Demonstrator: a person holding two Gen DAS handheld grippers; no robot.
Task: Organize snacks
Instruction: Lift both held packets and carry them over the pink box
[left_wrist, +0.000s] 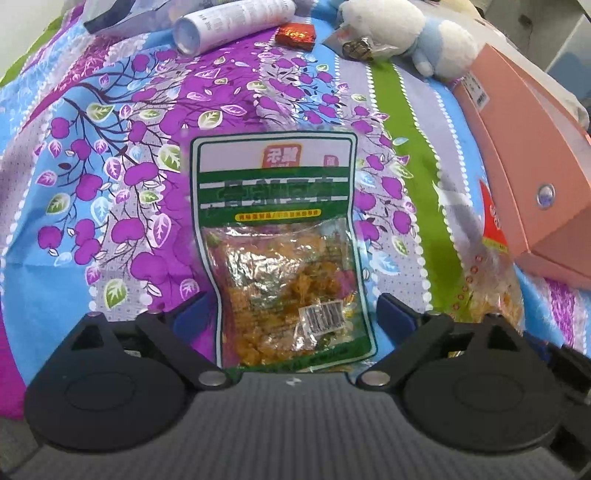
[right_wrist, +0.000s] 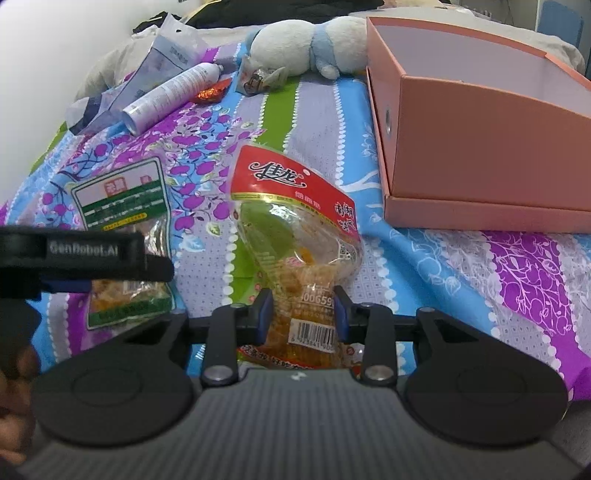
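Nearest the right wrist lens: right gripper (right_wrist: 301, 314) pinched on the crinkly red-topped snack bag (right_wrist: 295, 221), long axis running away along the fingers, pink cardboard box (right_wrist: 480, 147) open ahead and to the right. Left gripper (left_wrist: 291, 314) spread wide, astride the green-edged foil pouch (left_wrist: 277, 240), pads clear of both sides, nothing held; pouch flat on the flowered bedsheet (left_wrist: 110, 184), lengthwise with the fingers.
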